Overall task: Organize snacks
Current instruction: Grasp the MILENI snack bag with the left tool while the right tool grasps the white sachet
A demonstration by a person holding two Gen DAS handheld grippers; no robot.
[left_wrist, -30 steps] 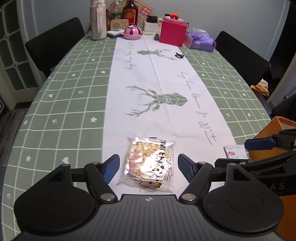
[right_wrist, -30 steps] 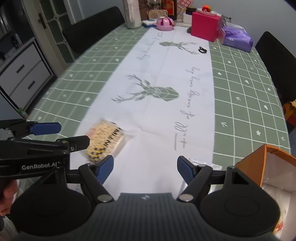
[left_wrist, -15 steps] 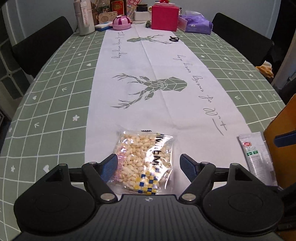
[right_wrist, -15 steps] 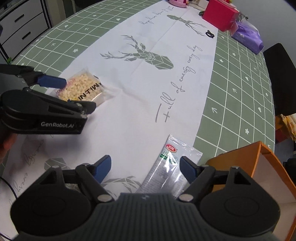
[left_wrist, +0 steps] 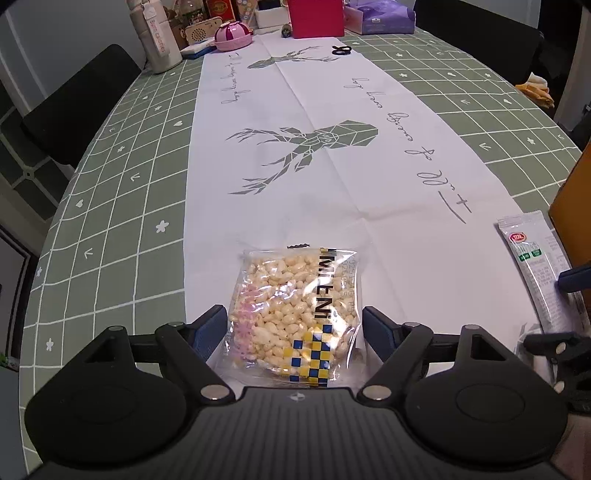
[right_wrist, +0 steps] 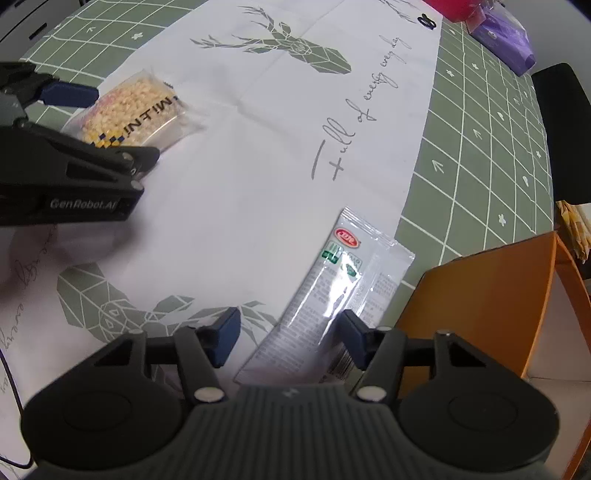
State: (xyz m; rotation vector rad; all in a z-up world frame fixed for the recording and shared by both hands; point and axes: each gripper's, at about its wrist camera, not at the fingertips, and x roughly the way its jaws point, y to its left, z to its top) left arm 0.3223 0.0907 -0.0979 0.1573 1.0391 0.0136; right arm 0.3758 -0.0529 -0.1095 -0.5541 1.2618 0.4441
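Note:
A clear bag of puffed snack (left_wrist: 295, 314) lies flat on the white table runner (left_wrist: 332, 110). My left gripper (left_wrist: 294, 332) is open, with its blue pads on either side of the bag's near half; the bag also shows in the right wrist view (right_wrist: 129, 114). A long silver snack packet (right_wrist: 328, 295) lies beside the orange box (right_wrist: 491, 306). My right gripper (right_wrist: 286, 336) is open around the packet's near end. The packet also shows in the left wrist view (left_wrist: 535, 273).
The orange box stands at the table's right edge (left_wrist: 576, 192). At the far end are a pink box (left_wrist: 314, 16), a purple bag (left_wrist: 380, 16), a pink lidded dish (left_wrist: 233, 35) and bottles. Black chairs stand at both sides.
Both grippers have moved forward and down. The left now straddles the puffed snack bag; the right now straddles the silver packet's end. Both stay open.

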